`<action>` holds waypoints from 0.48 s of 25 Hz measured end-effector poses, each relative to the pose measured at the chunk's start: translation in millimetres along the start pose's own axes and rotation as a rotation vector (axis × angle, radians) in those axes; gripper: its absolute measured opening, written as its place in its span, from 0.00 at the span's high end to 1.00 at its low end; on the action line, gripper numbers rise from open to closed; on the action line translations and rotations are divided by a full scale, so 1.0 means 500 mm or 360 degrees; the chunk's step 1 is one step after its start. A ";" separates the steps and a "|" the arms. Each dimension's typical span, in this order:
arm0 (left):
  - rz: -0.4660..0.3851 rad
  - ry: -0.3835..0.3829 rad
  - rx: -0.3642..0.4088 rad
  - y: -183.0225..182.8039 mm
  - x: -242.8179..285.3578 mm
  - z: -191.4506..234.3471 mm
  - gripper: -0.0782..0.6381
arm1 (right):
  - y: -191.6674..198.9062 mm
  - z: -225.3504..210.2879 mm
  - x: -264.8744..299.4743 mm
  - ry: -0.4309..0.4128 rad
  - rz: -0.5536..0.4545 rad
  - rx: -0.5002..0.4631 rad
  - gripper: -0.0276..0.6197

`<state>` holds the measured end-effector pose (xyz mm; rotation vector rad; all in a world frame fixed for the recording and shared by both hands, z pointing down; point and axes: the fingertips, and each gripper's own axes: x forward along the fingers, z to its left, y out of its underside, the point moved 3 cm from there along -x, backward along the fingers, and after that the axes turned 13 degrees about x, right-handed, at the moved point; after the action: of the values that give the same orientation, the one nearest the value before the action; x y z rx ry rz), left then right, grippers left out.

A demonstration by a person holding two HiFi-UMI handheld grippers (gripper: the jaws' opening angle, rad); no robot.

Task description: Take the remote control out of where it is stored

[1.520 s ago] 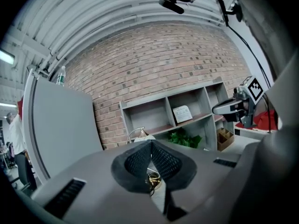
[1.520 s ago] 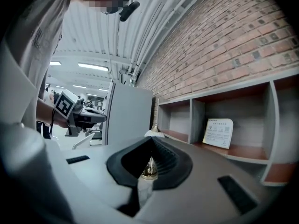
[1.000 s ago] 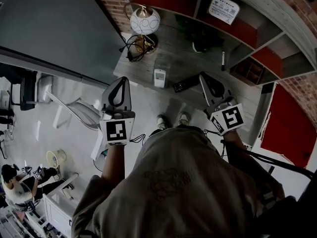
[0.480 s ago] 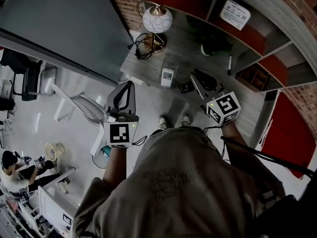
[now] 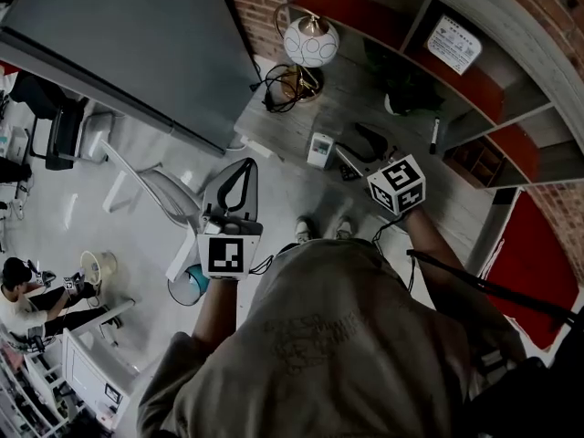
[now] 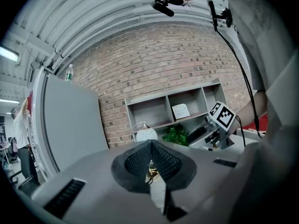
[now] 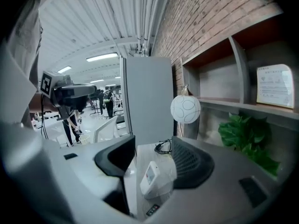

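Head view: the left gripper (image 5: 230,210) hangs over the floor, off the table's (image 5: 290,126) front edge, jaws together on nothing. The right gripper (image 5: 351,150) is over the table near its front edge, pointing at the white remote (image 5: 320,149), which stands in its holder just ahead of the tips. A lamp (image 5: 310,42) and a cable (image 5: 276,82) are at the back left corner, and a plant (image 5: 401,88) is at the back by the shelf (image 5: 474,57).

Left gripper view: the jaw tips meet and hold nothing. Beyond them are the lamp (image 6: 146,134), plant (image 6: 176,135), shelf (image 6: 173,108) and right gripper (image 6: 205,135).

Right gripper view: the jaws are opening and stand wide apart. The white remote (image 7: 150,175), upright in a clear holder (image 7: 164,177), is between them, clear of both pads. A black remote (image 7: 152,210) lies flat just in front of it, near the table's front edge.
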<state>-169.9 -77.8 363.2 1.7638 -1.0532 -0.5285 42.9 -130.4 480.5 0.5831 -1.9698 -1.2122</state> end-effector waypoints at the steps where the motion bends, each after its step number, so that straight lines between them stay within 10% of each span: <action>1: 0.0010 0.0000 0.0001 0.002 -0.001 0.000 0.88 | 0.010 -0.006 0.014 -0.0003 0.0028 -0.0007 0.60; 12: 0.0107 -0.0024 0.0009 0.031 -0.007 0.010 0.88 | 0.162 -0.063 0.142 -0.0043 0.0392 -0.0004 0.59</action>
<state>-182.0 -79.5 374.6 1.7257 -1.1214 -0.4978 23.1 -160.9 586.9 0.3127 -1.9949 -1.0737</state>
